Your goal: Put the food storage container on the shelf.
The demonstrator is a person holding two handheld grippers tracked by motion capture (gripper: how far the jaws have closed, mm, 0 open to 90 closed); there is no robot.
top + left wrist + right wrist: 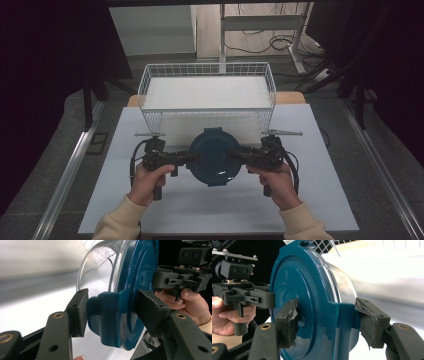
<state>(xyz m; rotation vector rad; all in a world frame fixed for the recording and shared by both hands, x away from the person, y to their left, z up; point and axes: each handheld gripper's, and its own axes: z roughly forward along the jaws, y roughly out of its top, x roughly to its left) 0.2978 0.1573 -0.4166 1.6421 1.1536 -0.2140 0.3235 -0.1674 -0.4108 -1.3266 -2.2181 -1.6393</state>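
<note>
Two hands in cream sleeves come in from the near edge of the white table (310, 200). The left hand (147, 182) holds the left gripper (192, 158), and the right hand (274, 180) holds the right gripper (234, 155). Between them sits a round clear container (214, 157) with a dark blue lid (135, 290). Each gripper bites one side of it. In the left gripper view, the jaws are closed on a blue clip tab (105, 315) at the rim, one jaw on the clear bowl side and one on the flat top of the lid. In the right gripper view, the jaws pinch the tab (342, 320) on the other side the same way, with torn padding on both jaws. The container is held near the middle of the table. Just behind it stands a white wire basket (150, 80) with a white liner. Past the table are a grey floor and some cables (280, 42).
</note>
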